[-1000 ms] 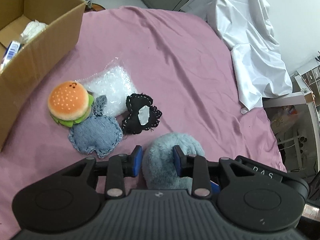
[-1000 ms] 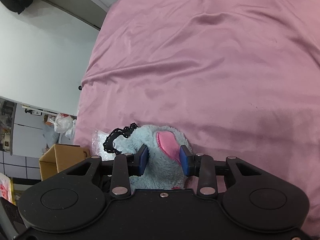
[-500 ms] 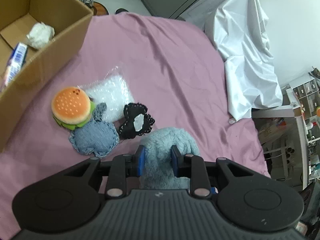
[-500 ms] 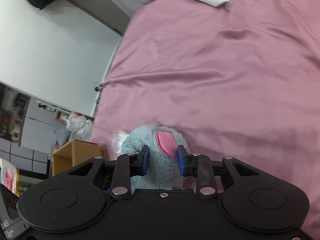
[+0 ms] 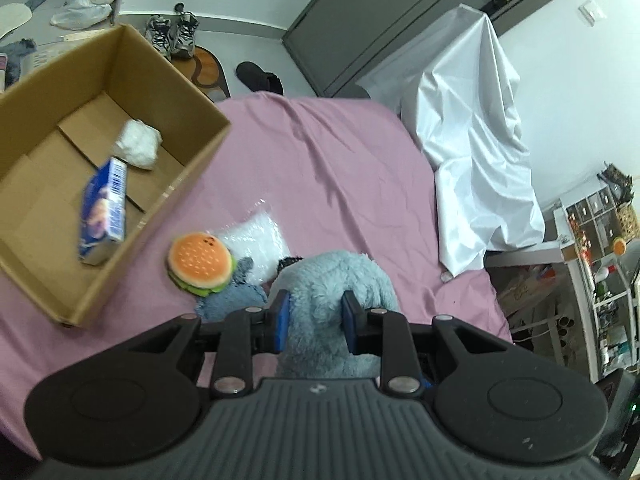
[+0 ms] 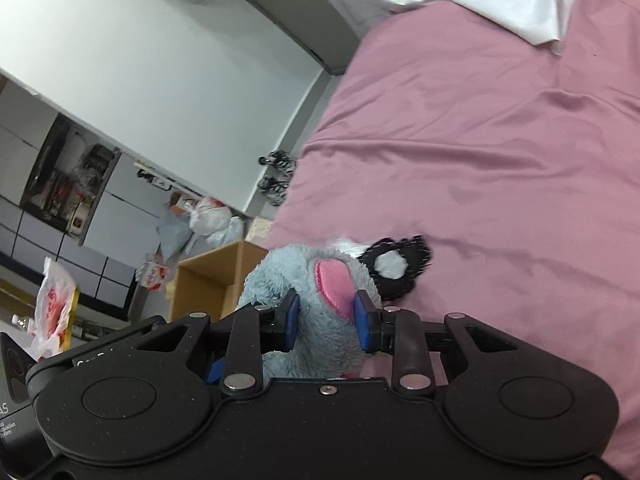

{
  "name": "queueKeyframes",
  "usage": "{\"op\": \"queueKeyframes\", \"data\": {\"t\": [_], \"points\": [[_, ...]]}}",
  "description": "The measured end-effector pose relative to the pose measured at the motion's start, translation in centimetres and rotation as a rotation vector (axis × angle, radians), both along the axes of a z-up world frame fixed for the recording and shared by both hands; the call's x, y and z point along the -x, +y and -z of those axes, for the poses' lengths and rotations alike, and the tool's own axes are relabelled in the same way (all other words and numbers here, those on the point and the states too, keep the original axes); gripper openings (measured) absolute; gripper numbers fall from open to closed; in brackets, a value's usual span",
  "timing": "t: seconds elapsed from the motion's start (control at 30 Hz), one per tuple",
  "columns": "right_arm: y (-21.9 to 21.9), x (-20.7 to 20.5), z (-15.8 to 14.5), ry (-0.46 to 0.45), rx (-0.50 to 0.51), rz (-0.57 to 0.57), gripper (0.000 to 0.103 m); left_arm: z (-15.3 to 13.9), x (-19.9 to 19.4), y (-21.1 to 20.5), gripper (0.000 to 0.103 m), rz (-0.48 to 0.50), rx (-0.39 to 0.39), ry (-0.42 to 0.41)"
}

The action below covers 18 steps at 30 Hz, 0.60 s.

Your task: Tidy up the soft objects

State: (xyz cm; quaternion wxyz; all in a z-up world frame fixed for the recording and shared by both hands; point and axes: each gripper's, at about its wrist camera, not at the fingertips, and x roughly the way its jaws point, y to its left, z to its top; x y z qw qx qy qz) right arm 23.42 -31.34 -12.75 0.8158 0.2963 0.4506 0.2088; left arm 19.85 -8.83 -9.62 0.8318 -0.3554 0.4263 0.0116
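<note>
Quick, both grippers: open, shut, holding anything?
Left gripper: shut on the blue plush toy.
Right gripper: shut on the same plush toy.

Five soft toys/pouches on bed (image 5: 340, 168) — one box (image 5: 132, 92), two items inside.

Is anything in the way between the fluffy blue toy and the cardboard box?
Nothing tall. Both grippers hold the fluffy blue toy up; the burger plush lies low on the bedspread below the path to the cardboard box, whose open top looks clear.

Pink-sheeted bed (image 5: 320, 184) bears cardboard box (image 5: 188, 184), burger plush (image 5: 200, 262), white sheet (image 5: 480, 184).
</note>
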Motion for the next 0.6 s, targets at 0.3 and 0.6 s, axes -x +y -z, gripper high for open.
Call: {"op": "queueKeyframes", "data": {"t": [0.3, 0.6], "points": [[3.3, 1.1, -1.9, -0.044, 0.004, -0.036, 0.028, -2.0, 1.6, 2.9, 0.026, -0.033, -0.007, -0.036], [6.9, 1.6, -3.0, -0.056, -0.027, -0.084, 0.028, -3.4, 3.2, 6.8, 0.026, -0.080, -0.009, -0.069]]}}
